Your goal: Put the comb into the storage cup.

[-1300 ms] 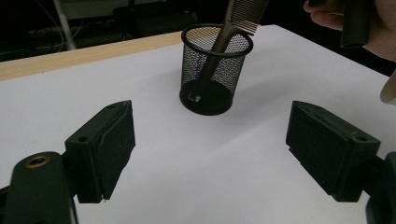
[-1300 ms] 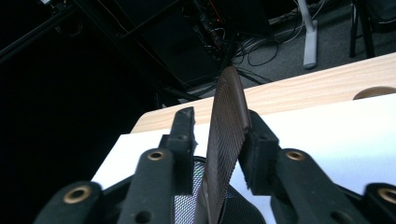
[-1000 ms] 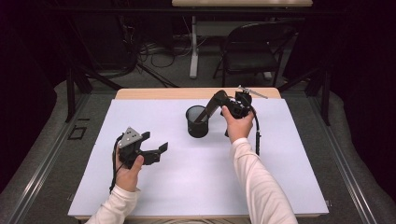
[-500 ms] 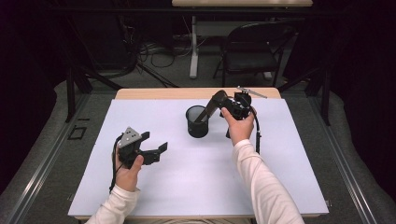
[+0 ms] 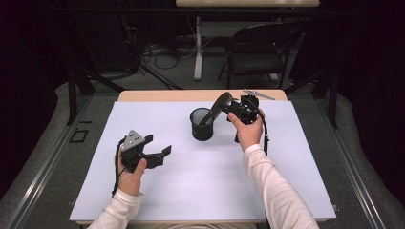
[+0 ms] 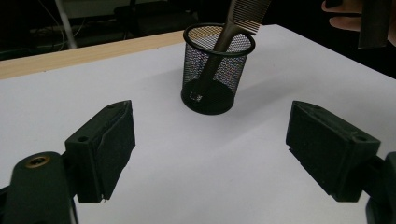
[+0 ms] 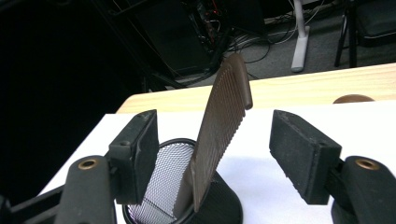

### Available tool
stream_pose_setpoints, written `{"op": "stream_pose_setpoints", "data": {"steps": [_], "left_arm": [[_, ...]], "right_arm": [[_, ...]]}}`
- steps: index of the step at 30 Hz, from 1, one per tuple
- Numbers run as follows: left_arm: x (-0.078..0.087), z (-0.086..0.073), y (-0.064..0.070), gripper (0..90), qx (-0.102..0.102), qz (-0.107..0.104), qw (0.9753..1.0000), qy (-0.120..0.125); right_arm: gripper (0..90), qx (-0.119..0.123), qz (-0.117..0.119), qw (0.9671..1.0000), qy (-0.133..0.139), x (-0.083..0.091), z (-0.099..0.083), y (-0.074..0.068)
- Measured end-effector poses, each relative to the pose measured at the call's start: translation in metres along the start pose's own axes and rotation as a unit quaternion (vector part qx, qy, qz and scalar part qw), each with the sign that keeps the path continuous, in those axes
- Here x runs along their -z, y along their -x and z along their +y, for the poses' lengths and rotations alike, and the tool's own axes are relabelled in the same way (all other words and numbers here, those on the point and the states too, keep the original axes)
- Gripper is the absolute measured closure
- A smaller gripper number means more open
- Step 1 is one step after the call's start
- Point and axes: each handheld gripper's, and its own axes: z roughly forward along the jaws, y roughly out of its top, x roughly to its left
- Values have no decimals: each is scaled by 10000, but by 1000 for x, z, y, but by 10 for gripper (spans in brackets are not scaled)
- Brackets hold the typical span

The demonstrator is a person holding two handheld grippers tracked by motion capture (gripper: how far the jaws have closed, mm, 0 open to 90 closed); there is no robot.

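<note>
A black mesh cup stands upright on the white table cover, toward the back middle. A brown comb leans in it, handle down, teeth end up and to the right. My right gripper is held just right of the cup, open. In the right gripper view the comb rises between my right gripper's spread jaws and touches neither, with the cup below. My left gripper is at the left front, open and empty. The left gripper view looks past my left gripper to the cup and the comb.
A strip of bare wooden tabletop runs behind the white cover, with a small brown round thing on it. A black chair and cables lie on the floor beyond. White surface stretches in front of the cup.
</note>
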Motion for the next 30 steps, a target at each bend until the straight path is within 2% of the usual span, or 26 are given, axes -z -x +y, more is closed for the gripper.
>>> {"op": "stream_pose_setpoints", "data": {"steps": [17, 25, 30], "left_arm": [[0, 0, 0, 160, -3, -1, 10000, 7], [-1, -1, 1, 159, -21, -12, 10000, -8], [0, -1, 1, 160, -1, -5, 10000, 8]], "right_arm": [[321, 509, -115, 9986, -55, 11, -4, 0], [349, 940, -92, 9955, 79, 22, -5, -2], [346, 1070, -111, 9940, 213, 28, -7, -5]]}}
